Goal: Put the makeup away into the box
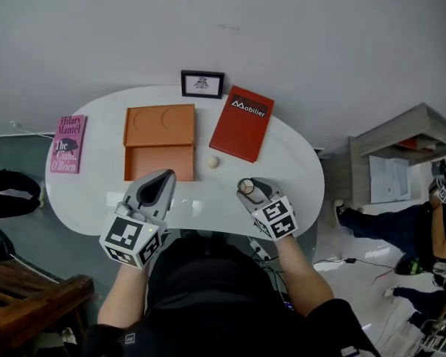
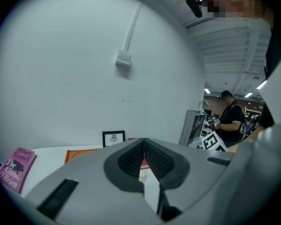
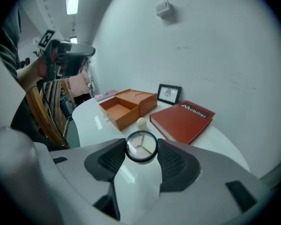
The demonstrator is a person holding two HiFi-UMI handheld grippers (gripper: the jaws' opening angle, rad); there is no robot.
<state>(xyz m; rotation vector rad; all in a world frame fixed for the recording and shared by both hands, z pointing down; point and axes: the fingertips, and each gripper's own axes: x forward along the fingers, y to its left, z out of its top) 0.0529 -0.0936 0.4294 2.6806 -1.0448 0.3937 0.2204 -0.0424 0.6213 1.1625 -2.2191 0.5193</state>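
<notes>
The orange box (image 1: 159, 148) lies open in the middle of the white table (image 1: 297, 177), its empty compartment on the side nearest the person, so that makeup can be dropped in from above. The right gripper (image 1: 247, 187) hangs to the right of the box and nearer the person, its jaws spread wide around a round compact (image 3: 141, 147) with a clear lid and black rim; both pads press on the rim, a grip across its width that looks meant to keep the flat case from slipping as it is carried. The left gripper (image 1: 166, 175) hovers just in front of the box with its jaws drawn together at the tips and nothing between them, probably kept free for the next item. A small cream sponge ball (image 1: 212, 162) sits on the table just right of the box, not yet put away. A red book (image 1: 242, 123) lies beyond it, clear of the likely path
</notes>
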